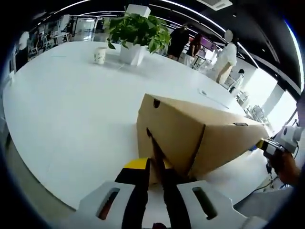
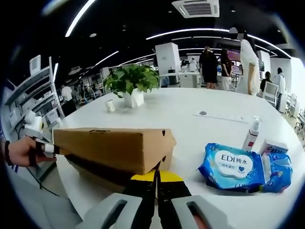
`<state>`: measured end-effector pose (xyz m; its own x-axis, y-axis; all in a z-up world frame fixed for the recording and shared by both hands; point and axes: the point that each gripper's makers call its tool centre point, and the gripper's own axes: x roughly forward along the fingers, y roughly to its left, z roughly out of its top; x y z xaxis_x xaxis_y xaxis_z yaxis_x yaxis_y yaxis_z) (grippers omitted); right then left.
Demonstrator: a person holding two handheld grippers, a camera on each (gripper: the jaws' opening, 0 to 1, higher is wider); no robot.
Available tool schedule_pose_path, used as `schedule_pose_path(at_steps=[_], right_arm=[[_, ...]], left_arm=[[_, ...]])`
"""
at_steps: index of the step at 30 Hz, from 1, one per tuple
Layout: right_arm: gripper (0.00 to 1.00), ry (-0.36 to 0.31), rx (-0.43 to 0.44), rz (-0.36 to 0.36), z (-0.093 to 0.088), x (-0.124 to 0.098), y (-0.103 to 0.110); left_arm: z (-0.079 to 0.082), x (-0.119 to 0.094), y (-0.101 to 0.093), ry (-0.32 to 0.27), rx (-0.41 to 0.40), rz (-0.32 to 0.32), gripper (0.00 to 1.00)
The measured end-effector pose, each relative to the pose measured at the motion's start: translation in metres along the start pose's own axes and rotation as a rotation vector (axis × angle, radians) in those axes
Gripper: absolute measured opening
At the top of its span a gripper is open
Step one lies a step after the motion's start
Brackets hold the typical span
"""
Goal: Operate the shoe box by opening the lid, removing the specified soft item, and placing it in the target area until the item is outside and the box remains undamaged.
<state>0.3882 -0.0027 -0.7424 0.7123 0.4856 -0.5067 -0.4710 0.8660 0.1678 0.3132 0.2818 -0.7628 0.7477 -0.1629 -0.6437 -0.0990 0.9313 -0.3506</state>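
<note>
**Lid lifting, both ends pinched**

While the brown cardboard shoe box [image 1: 190, 138] sits on the round white desk [image 1: 71, 119], the left gripper [image 1: 157, 164] is at one short end, its black fingers [image 1: 167, 191] pressed nearly together on what looks like the lid's edge, a yellow patch showing at their base. In the left gripper view the box runs away to the right, and at its far end a person's hand [image 1: 286, 164] holds the other gripper against the lid.

Over to the right gripper view: the right gripper [image 2: 156, 179] has its fingers [image 2: 145, 195] closed tight at the near end of the box, pinching just under the lid [image 2: 114, 145]. The lid stands raised, with a dark gap showing beneath it above the tray. I can't tell what lies inside; the soft item is hidden.

To do this well, I'd say raise both ends evenly and gently so the cardboard doesn't twist or tear at the corners. Keep the tray from dragging up with it.

Further right on the desk lies a blue wet-wipes pack [image 2: 243, 169], just beside a small white pump bottle [image 2: 251, 133]; a green potted plant [image 2: 131, 83] stands well behind.
</note>
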Motion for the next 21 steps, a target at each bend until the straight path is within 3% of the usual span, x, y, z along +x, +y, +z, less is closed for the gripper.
schedule_pose_path(at_steps=[21], right_arm=[[0.0,0.007,0.012,0.026,-0.009,-0.0017,0.0061]], left_arm=[[-0.0033,-0.0101,-0.0001,-0.026,0.045,-0.026,0.05]])
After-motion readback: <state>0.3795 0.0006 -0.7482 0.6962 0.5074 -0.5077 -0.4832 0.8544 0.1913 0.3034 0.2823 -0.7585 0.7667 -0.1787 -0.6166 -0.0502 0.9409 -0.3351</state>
